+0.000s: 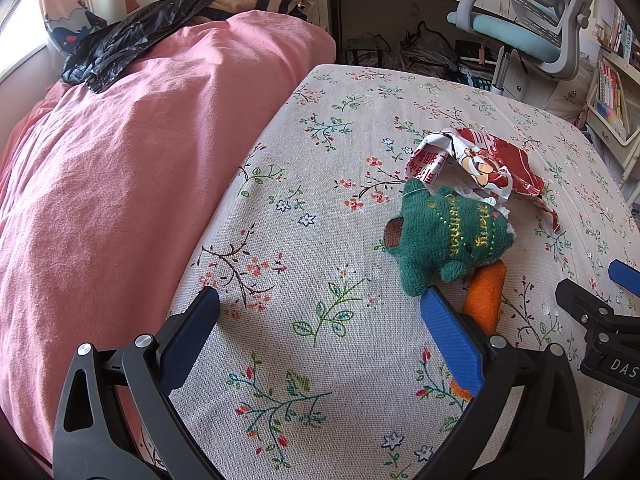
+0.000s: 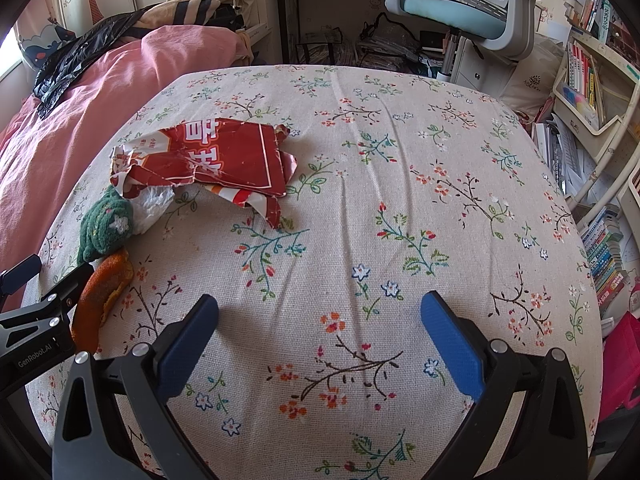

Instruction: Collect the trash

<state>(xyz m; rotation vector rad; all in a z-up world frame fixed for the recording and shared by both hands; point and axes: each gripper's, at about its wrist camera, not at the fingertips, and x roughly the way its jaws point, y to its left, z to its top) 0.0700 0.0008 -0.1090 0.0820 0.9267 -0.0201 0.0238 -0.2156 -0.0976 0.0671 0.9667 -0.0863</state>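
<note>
Blue-padded left gripper [image 1: 320, 312] spread wide and empty above the floral bedspread [image 1: 320, 360], right gripper [image 2: 320, 312] likewise released.

Best approached by swinging toward the torn red snack wrapper [image 2: 216, 160], in the upper left of the right wrist view and right of centre in the left wrist view, then pinching a raised, crumpled edge rather than the flat middle, since thin foil-like film likely slips and folds. Worth keeping clear of the green Christmas plush [image 1: 444, 236] touching the wrapper's near edge and of the orange plush piece [image 1: 484, 300] just beside it. Wrapper ripped open, creased, red with white characters and a cartoon figure, white crumpled paper [image 2: 154, 204] tucked under its edge. Black plastic bag [image 1: 120, 48] on the pink quilt [image 1: 100, 200], upper left, probably the destination.
</note>
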